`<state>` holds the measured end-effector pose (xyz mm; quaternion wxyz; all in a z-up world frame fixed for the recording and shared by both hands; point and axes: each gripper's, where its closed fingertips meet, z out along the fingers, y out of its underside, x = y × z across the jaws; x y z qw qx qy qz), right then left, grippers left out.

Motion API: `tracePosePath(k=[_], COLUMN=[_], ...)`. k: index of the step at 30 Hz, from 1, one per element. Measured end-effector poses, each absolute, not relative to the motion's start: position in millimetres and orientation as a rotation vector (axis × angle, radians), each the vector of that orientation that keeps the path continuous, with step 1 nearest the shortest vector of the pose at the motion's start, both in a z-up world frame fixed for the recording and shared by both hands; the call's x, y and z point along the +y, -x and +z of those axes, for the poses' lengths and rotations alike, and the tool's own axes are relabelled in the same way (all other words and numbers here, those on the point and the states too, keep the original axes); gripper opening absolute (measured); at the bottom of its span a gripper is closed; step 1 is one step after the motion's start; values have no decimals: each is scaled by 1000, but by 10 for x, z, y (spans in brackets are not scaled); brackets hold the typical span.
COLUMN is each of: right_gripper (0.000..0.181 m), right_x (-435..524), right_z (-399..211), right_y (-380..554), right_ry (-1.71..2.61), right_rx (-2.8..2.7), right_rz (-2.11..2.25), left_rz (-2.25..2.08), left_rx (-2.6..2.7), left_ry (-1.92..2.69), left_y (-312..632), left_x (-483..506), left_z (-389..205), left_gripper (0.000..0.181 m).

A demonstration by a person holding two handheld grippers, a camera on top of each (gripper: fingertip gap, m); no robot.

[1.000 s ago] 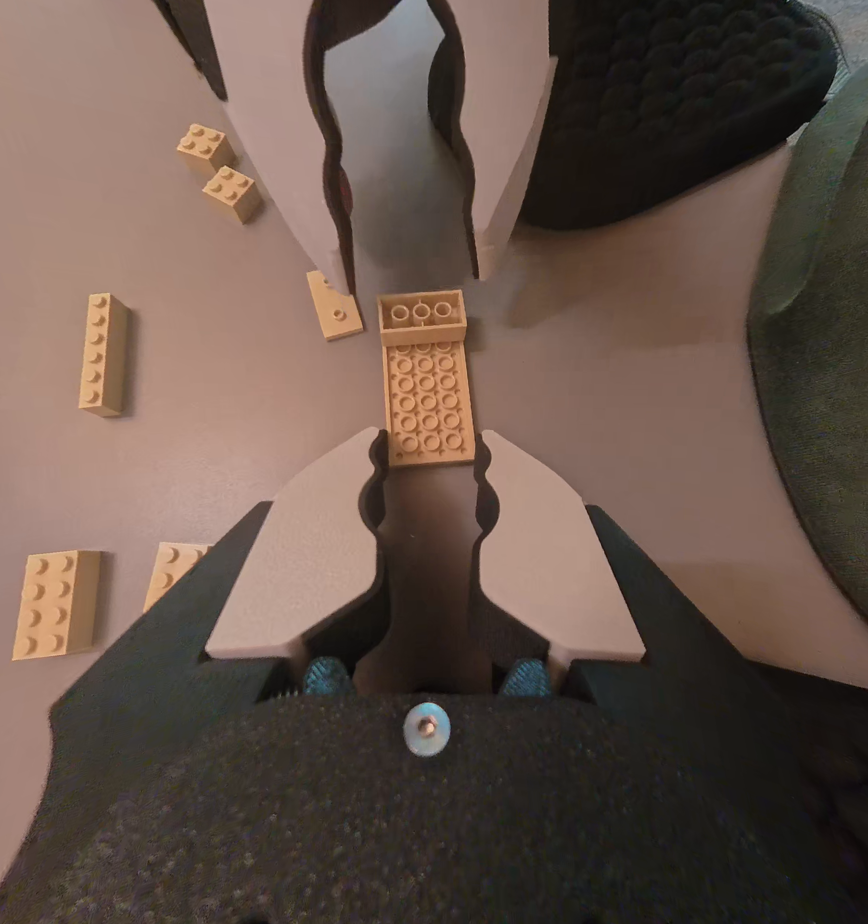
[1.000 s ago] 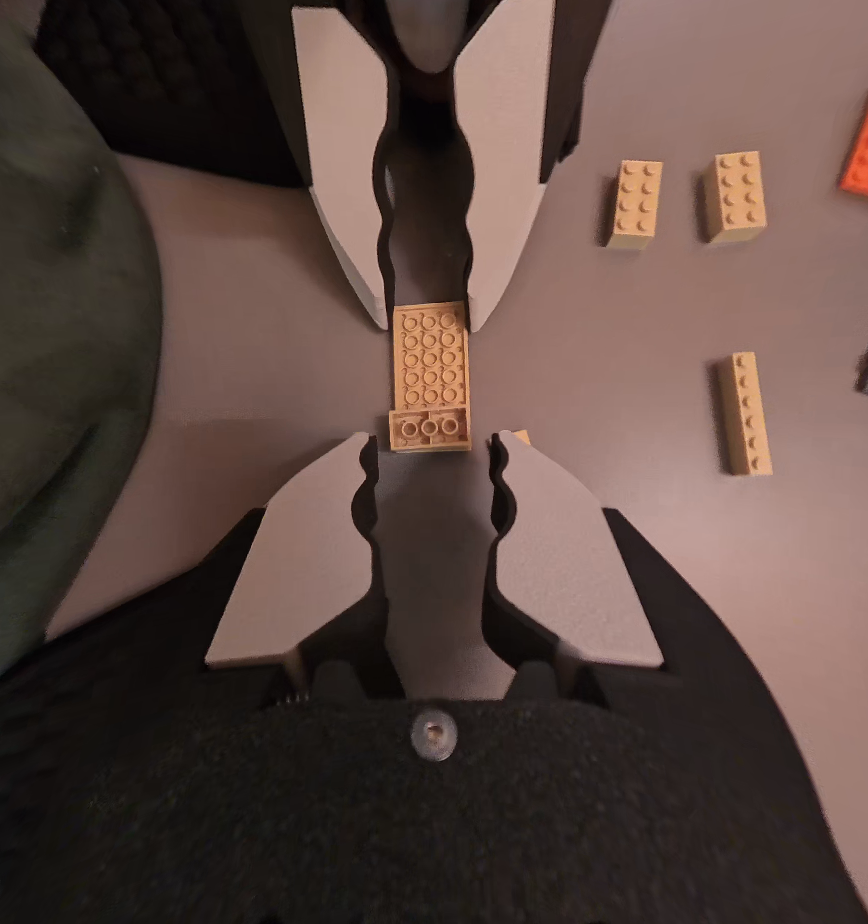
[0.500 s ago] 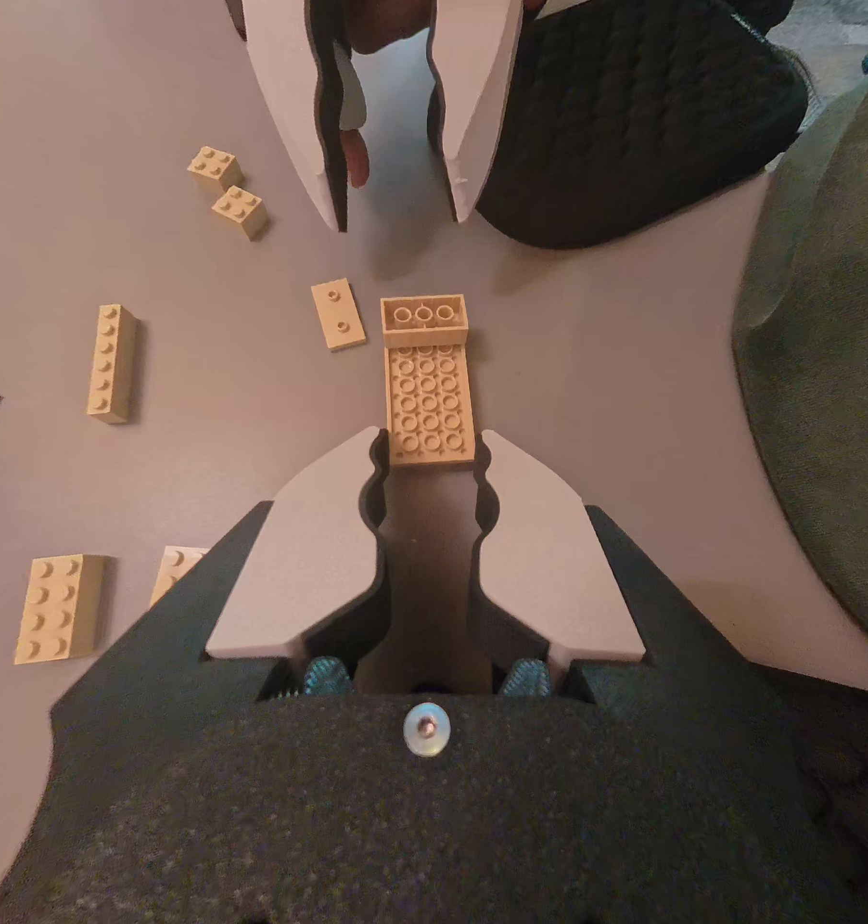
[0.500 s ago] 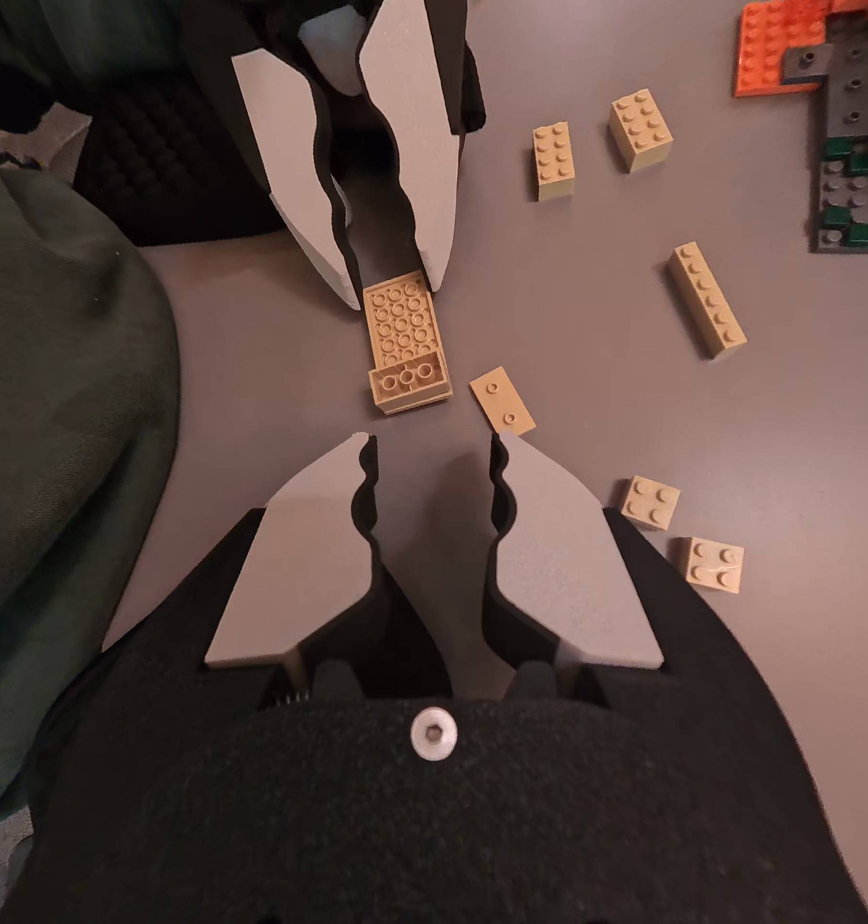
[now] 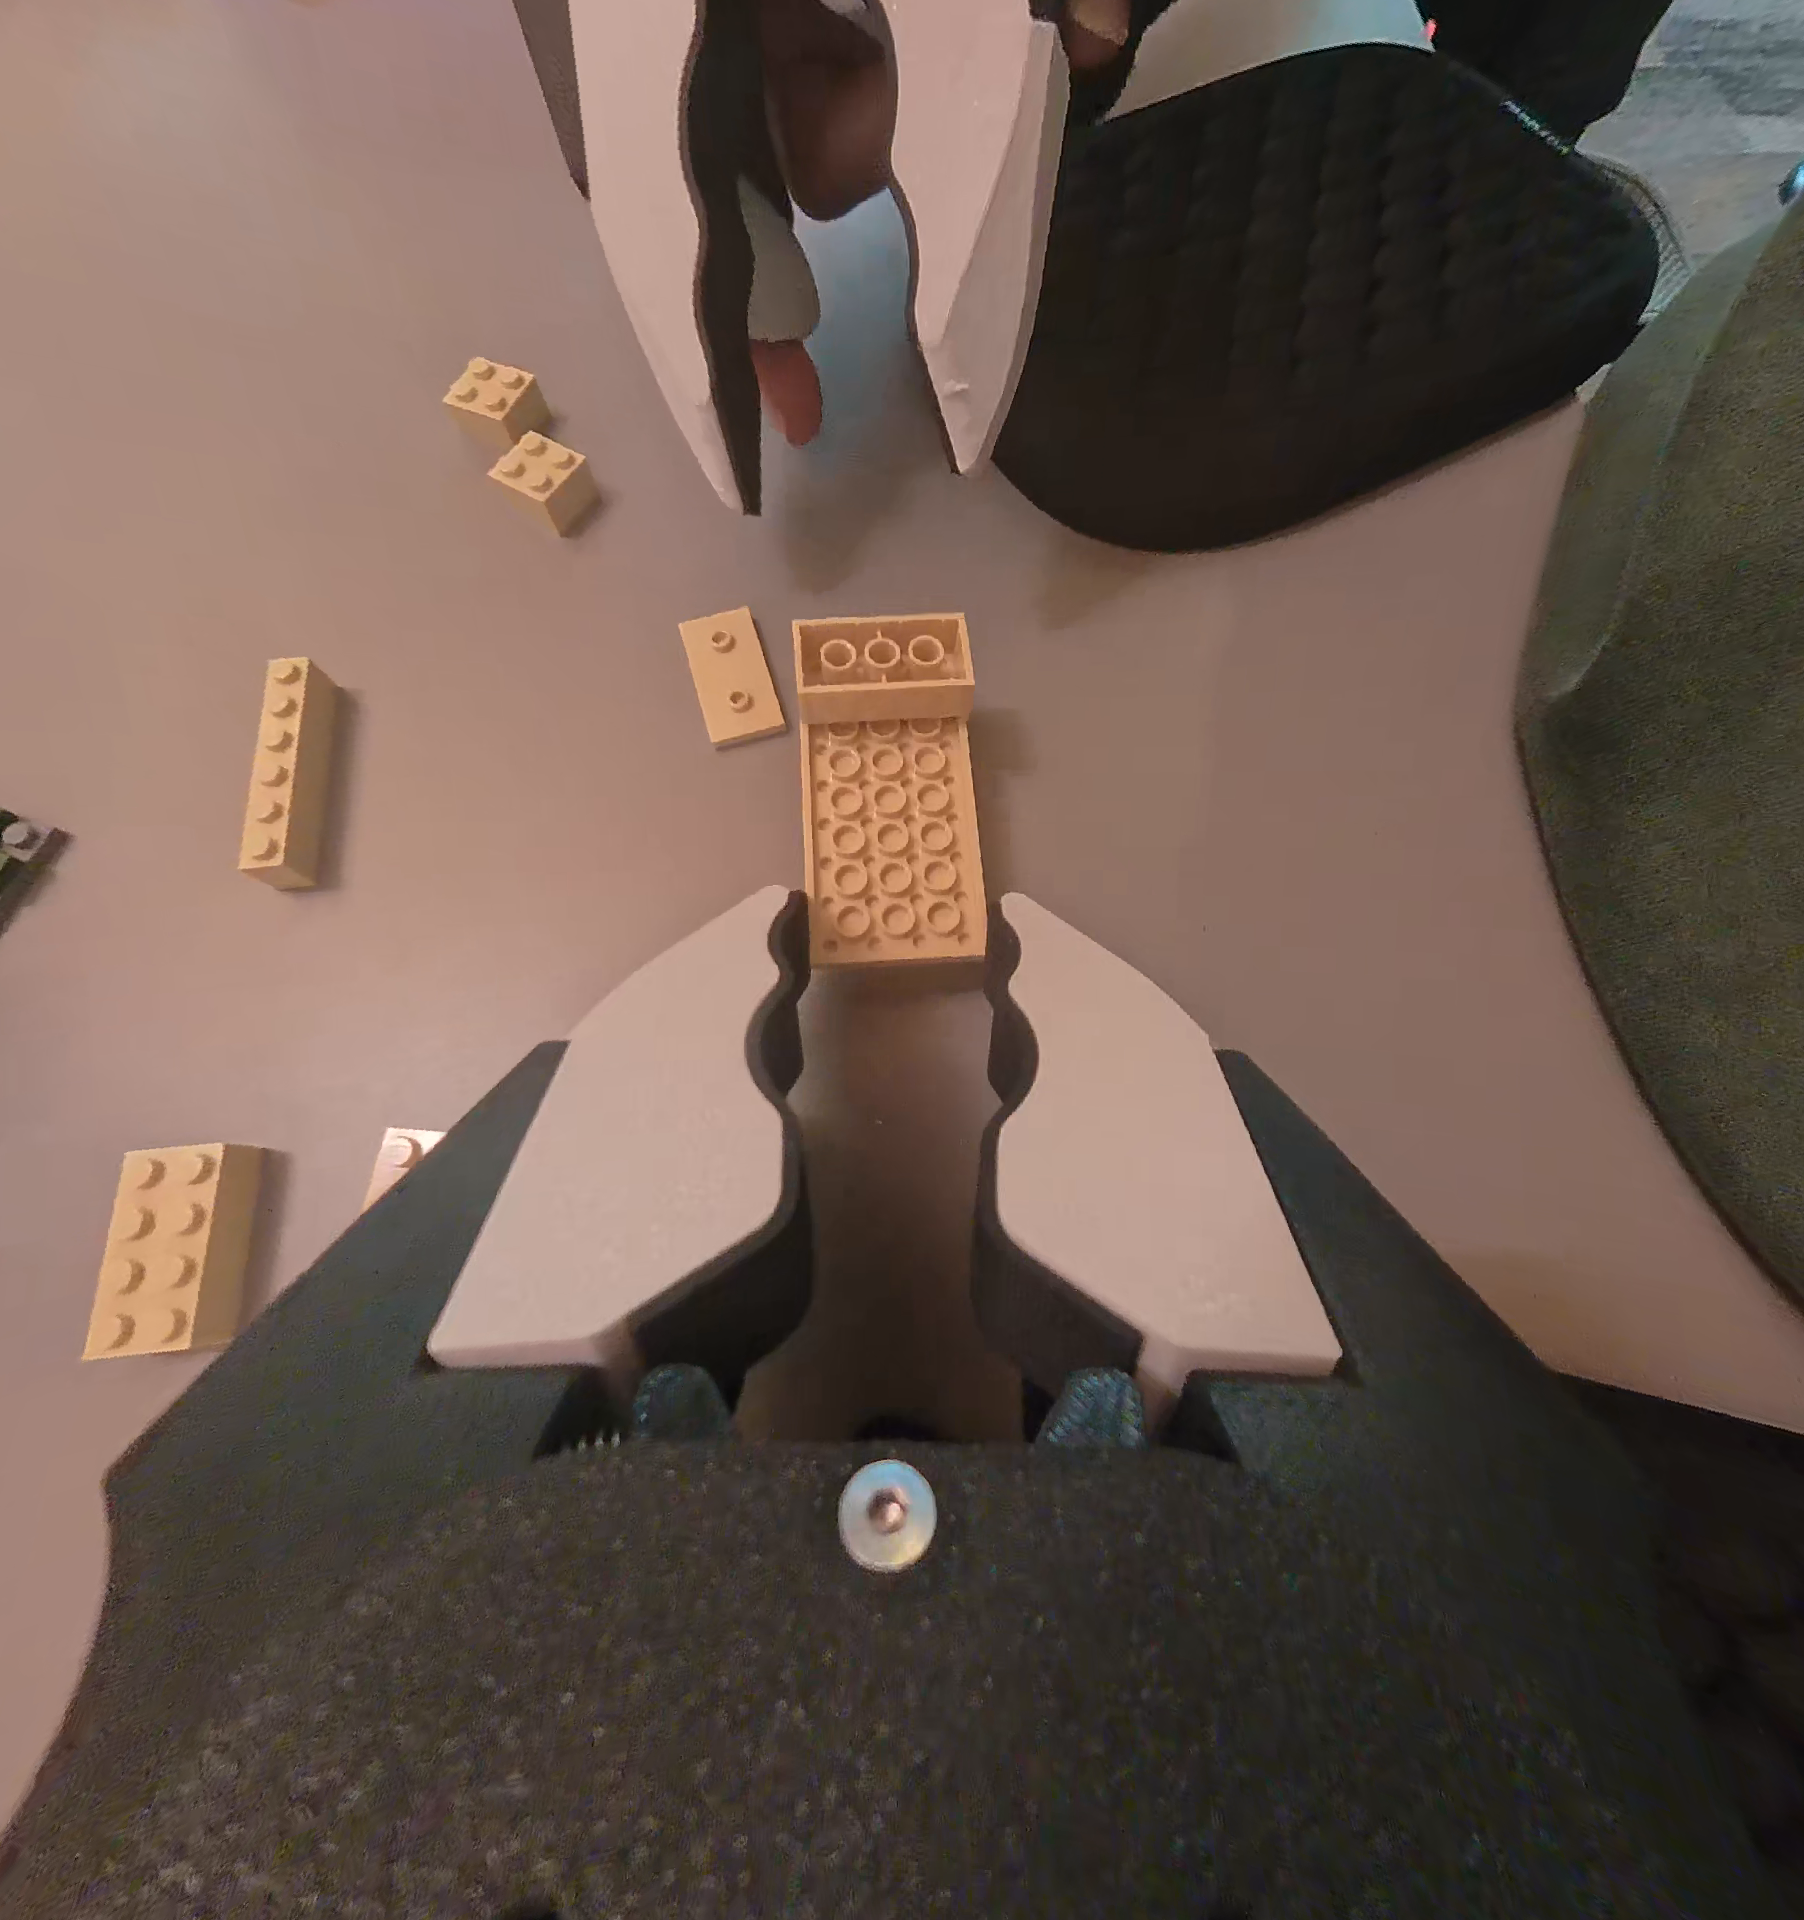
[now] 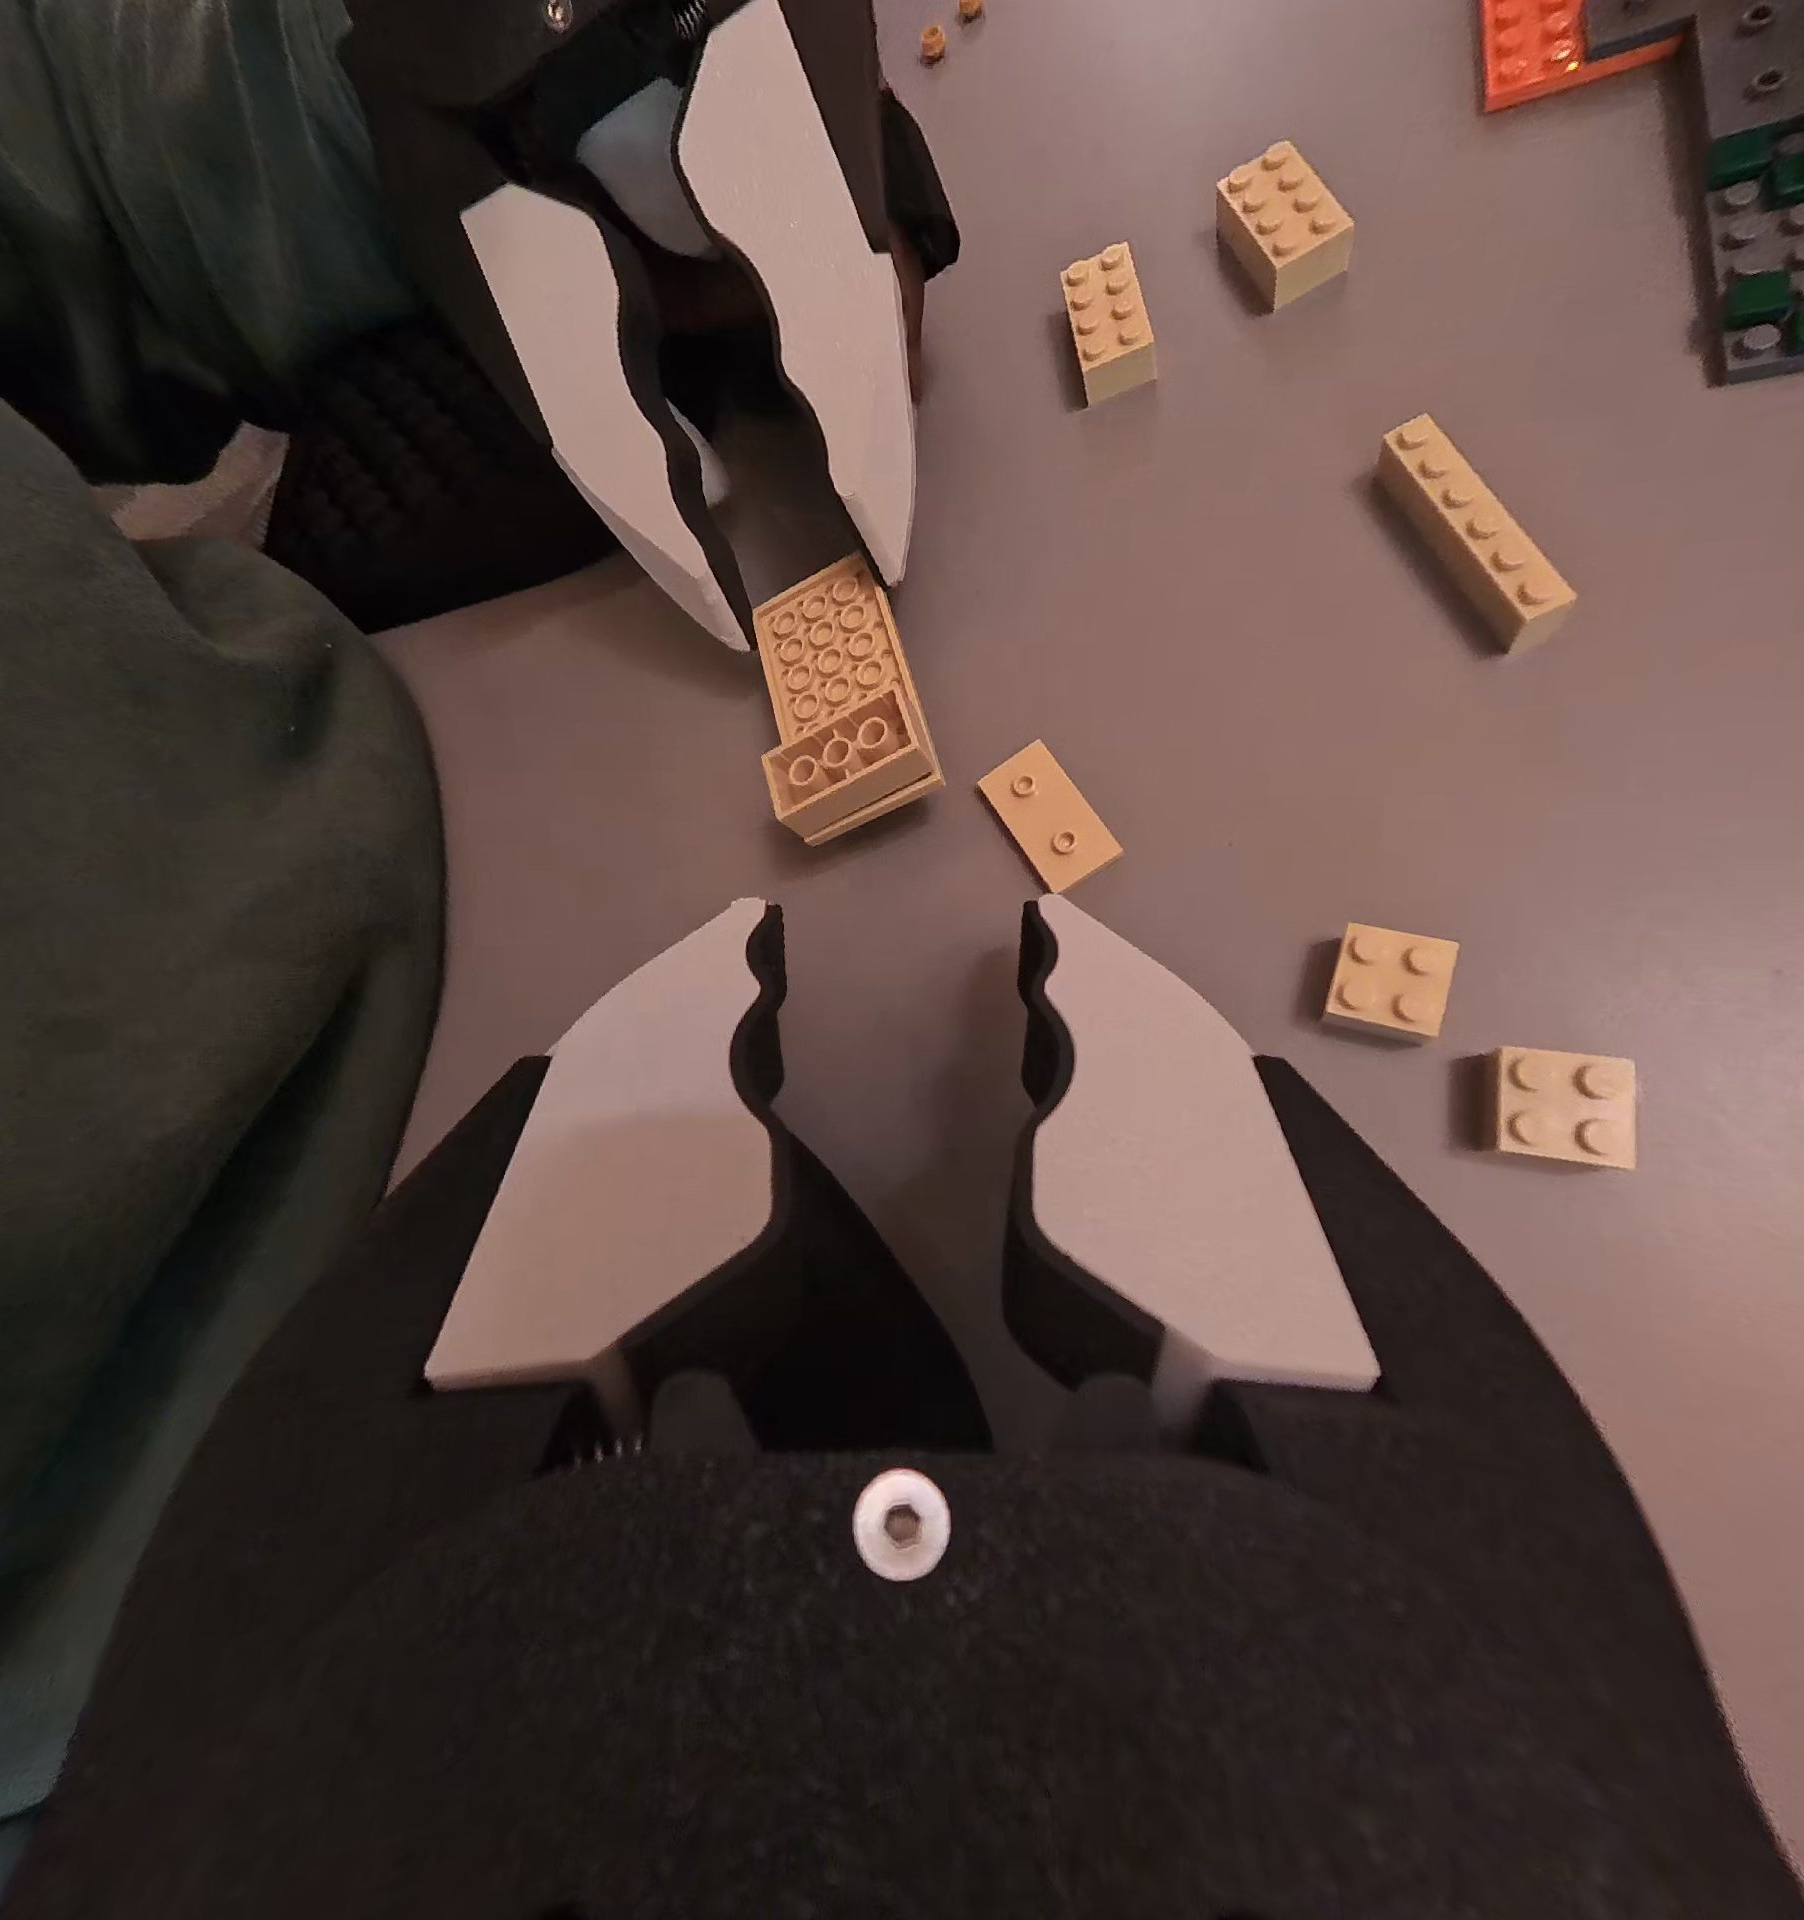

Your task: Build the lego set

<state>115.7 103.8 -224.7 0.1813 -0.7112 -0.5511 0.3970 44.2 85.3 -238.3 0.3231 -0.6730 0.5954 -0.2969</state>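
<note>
Right gripper [image 6: 900,914], fingers wide, has pulled back from tan plate [image 5: 893,852]; left gripper [image 5: 896,925] holds it.

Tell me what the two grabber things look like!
Both match. The left gripper and the right gripper each have a rough black body, a silver bolt in the middle and two pale grey fingers with wavy black inner edges. Bluish knurled knobs sit at the left one's finger bases. No cables show.

Matt tan plastic plate [image 5: 893,852], smooth grey table [image 5: 1241,831], knitted cloth [image 5: 1313,281].
</note>
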Motion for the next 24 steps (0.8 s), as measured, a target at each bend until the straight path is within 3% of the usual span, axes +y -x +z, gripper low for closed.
tracePosePath(k=[1,8,17,24], right_gripper=[44,45,48,44], right_x=[1037,985,948,936], right_z=[-2244,-2196,-1837,-1897], right_y=[-1154,-1107,-889,-734], right_ry=[2012,2061,2196,2323], right_rx=[-1546,-1451,-945,-704], right_rz=[1134,1311,1901,1966], left_rz=[-783,-790,-785,-780], left_rx=[1559,1546,1492,1466], left_ry=[1761,1733,1657,1655], left_y=[-444,-453,-501,-495], left_x=[854,857,867,888], left_z=[-2371,-2319,-2076,-2015], left_gripper=[32,32,32,32])
